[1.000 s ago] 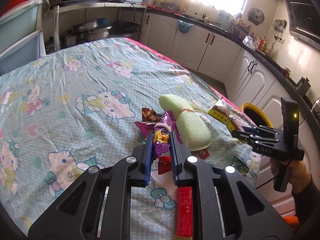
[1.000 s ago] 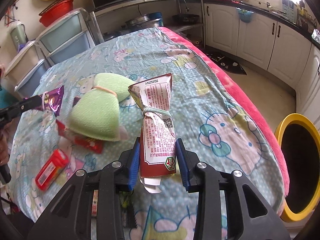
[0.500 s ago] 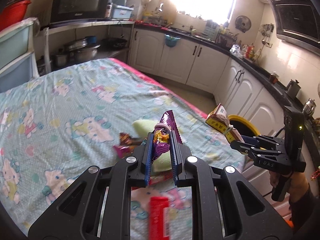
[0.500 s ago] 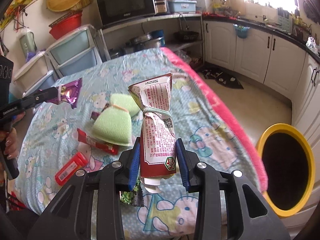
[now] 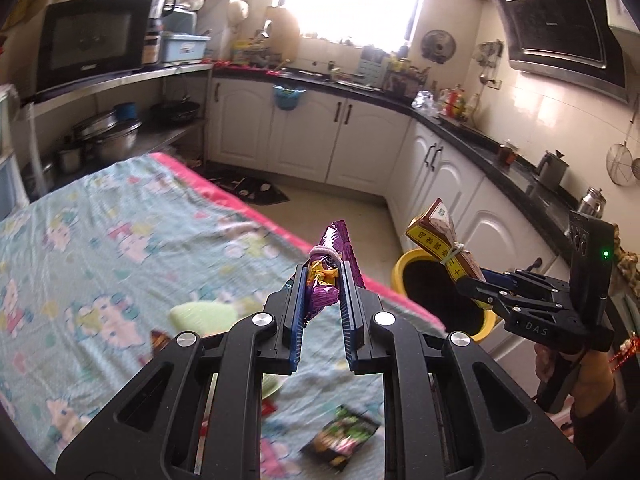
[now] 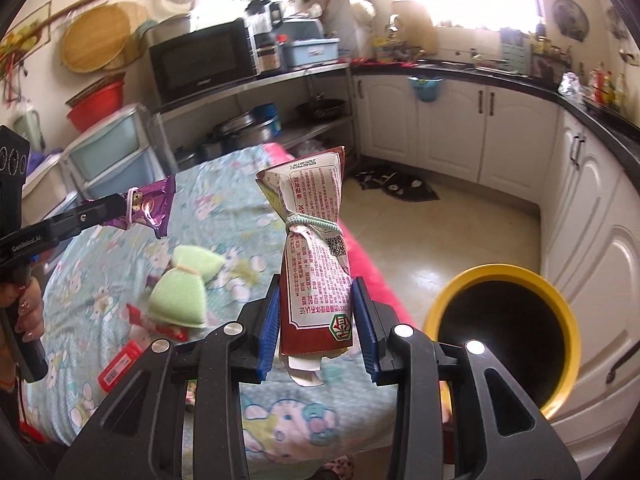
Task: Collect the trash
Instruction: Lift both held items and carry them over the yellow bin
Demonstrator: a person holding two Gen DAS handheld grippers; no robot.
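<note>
Right jaws: the right gripper (image 6: 316, 332) is clamping the lower end of a red-and-white packet (image 6: 316, 264) tied at its waist with a pale band.
Packet axis: it is standing roughly upright out of the jaws, its long axis running along the fingers, open top leaning slightly left.
Left jaws: the left gripper (image 5: 322, 312) is pinching a purple wrapper (image 5: 328, 276), also banded, which is sticking up and forward between the blue pads.
Bin bearing: the yellow-rimmed bin (image 6: 504, 336) is sitting on the floor to the right of the right jaws and below them, just beyond the pink edge of the bed (image 6: 224, 248); its dark mouth is facing up toward the camera.
Nearer hand: judging from the left wrist view, the right gripper (image 5: 496, 292) is hanging almost over the bin (image 5: 436, 292), while the left one is over the bed, farther off.
Coming move: probably a short carry rightward and a release of the packet, then the wrapper.
Left behind: a green sponge-like bundle (image 6: 182, 288) and red wrappers (image 6: 120, 366) are lying on the bed.
</note>
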